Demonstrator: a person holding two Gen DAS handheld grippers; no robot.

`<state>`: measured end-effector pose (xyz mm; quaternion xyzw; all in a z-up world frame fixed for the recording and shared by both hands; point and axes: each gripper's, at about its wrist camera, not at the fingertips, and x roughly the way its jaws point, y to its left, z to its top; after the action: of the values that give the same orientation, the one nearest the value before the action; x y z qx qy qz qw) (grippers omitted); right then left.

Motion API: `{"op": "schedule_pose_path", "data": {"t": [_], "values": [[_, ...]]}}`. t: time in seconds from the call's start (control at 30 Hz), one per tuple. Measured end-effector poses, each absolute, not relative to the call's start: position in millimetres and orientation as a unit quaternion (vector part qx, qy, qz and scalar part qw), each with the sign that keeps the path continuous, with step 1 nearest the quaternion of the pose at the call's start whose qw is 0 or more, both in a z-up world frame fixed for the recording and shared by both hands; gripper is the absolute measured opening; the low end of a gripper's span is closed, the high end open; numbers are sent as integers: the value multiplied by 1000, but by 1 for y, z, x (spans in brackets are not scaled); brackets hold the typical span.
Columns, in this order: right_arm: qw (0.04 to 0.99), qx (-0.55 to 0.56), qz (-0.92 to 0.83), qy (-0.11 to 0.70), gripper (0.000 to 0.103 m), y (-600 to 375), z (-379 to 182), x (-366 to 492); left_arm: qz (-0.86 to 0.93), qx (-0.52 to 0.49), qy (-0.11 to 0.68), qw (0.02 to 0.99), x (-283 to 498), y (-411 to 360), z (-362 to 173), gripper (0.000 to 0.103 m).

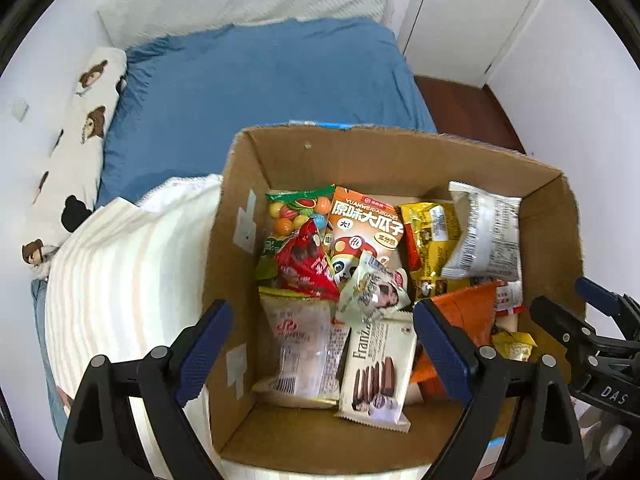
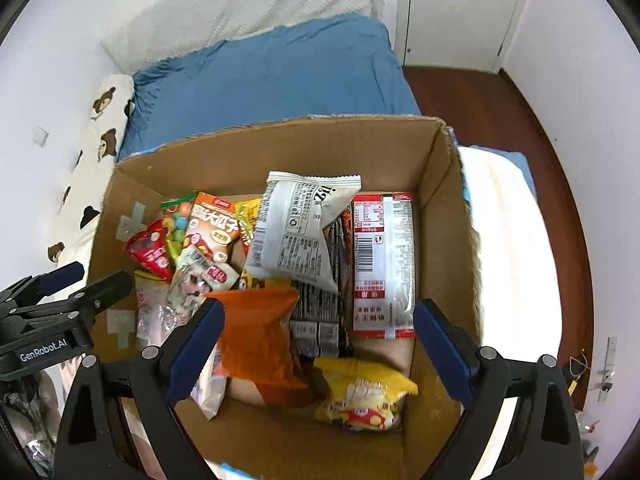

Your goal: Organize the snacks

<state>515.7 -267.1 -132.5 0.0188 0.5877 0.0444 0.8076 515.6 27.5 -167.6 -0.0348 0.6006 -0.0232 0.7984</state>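
An open cardboard box (image 1: 400,148) (image 2: 280,148) holds several snack packets. In the left wrist view I see a white Franzi wafer pack (image 1: 378,368), an orange seed bag (image 1: 366,232), a red packet (image 1: 306,264) and a candy bag (image 1: 296,210). The right wrist view shows an orange bag (image 2: 260,336), a yellow packet (image 2: 362,396), a white packet (image 2: 300,228) and a red-and-white pack (image 2: 382,264). My left gripper (image 1: 324,354) hovers open above the box's left half, nothing between its fingers. My right gripper (image 2: 320,352) hovers open above the right half, also holding nothing.
The box rests on a bed with a blue sheet (image 1: 260,88) and a striped white blanket (image 1: 120,280). A bear-print pillow (image 1: 84,120) lies along the left wall. A white door (image 1: 472,12) and dark wooden floor (image 2: 500,92) lie to the right.
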Motion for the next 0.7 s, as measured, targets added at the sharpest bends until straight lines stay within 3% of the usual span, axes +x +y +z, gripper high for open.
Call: {"op": "schedule_pose_path", "data": {"t": [0.5,0.57,0.7], "values": [[876,10,54,479,102,-274,-54,393,-6,-13,484,875,394,22,-86,93],[882,11,56,468,102,-276,-45,377,-3,-13,474,881,378,21,-80,103],[891,13,54,451,102,-278,-32,349,2,-6,435,900,344,17,-58,103]]}}
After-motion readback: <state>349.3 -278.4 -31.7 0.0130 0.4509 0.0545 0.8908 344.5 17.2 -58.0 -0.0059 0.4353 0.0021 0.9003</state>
